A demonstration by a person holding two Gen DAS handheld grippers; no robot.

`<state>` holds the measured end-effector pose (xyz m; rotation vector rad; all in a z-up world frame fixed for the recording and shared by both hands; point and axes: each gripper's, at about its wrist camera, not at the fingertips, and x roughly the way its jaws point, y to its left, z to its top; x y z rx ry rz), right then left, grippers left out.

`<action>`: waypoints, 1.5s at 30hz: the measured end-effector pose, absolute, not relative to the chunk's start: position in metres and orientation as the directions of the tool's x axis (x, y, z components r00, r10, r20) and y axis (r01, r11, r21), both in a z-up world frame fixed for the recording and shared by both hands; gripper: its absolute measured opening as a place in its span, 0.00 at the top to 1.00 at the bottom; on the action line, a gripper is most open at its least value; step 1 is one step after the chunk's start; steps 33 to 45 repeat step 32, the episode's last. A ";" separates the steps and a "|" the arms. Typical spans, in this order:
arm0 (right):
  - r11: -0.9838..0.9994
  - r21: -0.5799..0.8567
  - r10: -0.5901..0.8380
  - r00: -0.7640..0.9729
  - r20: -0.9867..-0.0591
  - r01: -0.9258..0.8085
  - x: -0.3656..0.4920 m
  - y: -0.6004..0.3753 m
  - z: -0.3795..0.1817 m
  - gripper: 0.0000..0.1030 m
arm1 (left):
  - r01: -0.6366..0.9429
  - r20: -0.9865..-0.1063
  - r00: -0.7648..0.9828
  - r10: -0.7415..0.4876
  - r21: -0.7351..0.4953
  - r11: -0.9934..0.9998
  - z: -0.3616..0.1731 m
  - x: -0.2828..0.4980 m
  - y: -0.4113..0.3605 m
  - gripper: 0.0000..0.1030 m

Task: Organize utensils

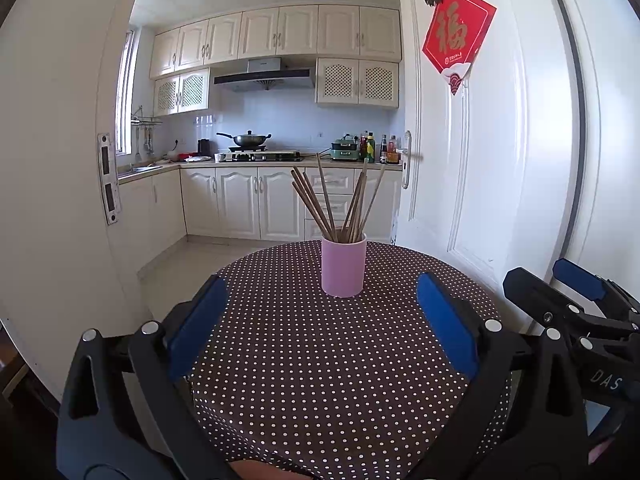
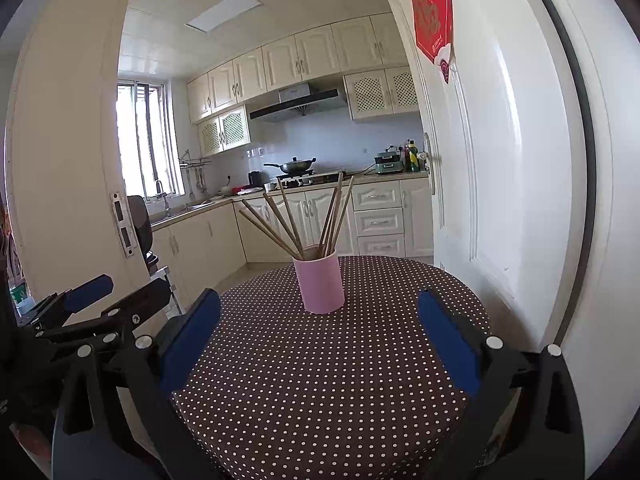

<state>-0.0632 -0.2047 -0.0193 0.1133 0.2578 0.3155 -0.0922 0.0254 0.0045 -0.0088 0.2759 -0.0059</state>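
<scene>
2 grippers: left gripper [image 1: 322,322] and right gripper [image 2: 320,336] hovering wide open, holding nothing.
Chopsticks [image 1: 340,204]: standing, fanning out in pink cup [image 1: 343,268].
Cup: sitting on dotted tablecloth [image 1: 332,380].

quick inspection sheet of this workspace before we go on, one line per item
surface: round table under a brown cloth with white dots.
job's things: pink cup stands upright near the far edge, holding the chopsticks fanned out with ends up.
clutter: nothing seen on the cloth besides the cup.
grippers: left tool open and empty, short of the cup; right tool open and empty, also short of it.
cables: nothing seen.
surroundings: open white door with a red decoration on the right; kitchen behind, a wok on the stove.
</scene>
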 end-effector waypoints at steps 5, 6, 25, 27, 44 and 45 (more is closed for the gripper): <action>0.944 0.153 0.321 0.916 -0.239 -0.291 -0.063 -0.205 -0.020 0.08 | 0.002 -0.274 0.962 -0.005 -0.009 1.000 0.003 -0.092 0.026 0.08; 0.944 0.153 0.321 0.916 -0.240 -0.291 -0.063 -0.206 -0.020 0.08 | 0.004 -0.275 0.961 -0.006 -0.009 1.000 0.003 -0.091 0.026 0.08; 0.942 0.166 0.326 0.911 -0.253 -0.291 -0.061 -0.206 -0.022 0.08 | -0.001 -0.285 0.959 0.000 -0.004 1.000 0.002 -0.089 0.021 0.08; 0.942 0.169 0.325 0.910 -0.256 -0.289 -0.061 -0.207 -0.023 0.08 | 0.000 -0.289 0.957 0.001 0.003 1.000 0.001 -0.088 0.021 0.08; 0.942 0.177 0.324 0.910 -0.260 -0.285 -0.060 -0.208 -0.024 0.08 | 0.006 -0.301 0.954 -0.006 0.002 1.000 0.000 -0.084 0.019 0.08; 0.942 0.177 0.324 0.910 -0.260 -0.285 -0.060 -0.208 -0.024 0.08 | 0.006 -0.301 0.954 -0.006 0.002 1.000 0.000 -0.084 0.019 0.08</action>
